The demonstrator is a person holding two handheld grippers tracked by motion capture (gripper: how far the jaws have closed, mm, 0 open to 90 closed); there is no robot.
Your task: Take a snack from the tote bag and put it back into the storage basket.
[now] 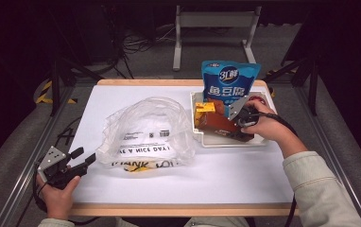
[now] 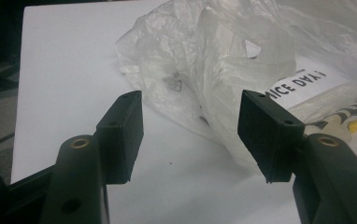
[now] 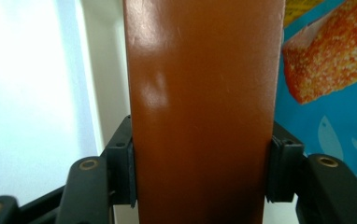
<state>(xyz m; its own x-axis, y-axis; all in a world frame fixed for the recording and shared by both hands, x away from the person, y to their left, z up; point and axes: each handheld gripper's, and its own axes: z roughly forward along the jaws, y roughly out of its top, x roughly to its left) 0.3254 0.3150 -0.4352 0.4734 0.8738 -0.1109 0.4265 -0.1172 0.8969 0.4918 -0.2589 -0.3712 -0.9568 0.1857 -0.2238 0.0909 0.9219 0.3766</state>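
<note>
A long brown box [image 1: 219, 124] [image 3: 200, 93] lies slanted in the white tray [image 1: 230, 142] at the table's right side. My right gripper [image 1: 243, 118] [image 3: 200, 172] is shut on it, both pads pressed to its long sides. Behind it a blue snack bag [image 1: 230, 82] [image 3: 340, 107] stands upright in the tray, next to a small yellow packet [image 1: 203, 109]. A crumpled clear plastic bag [image 1: 145, 127] [image 2: 223, 60] with black print lies mid-table. At the table's near left corner my left gripper [image 1: 85, 155] [image 2: 190, 135] is open, nothing between its jaws, pointing at the bag from just short of it.
The white tabletop [image 1: 136, 184] has a wooden rim and drops off to grey floor on both sides. A grey metal stand [image 1: 214, 28] and loose cables sit on the floor beyond the far edge.
</note>
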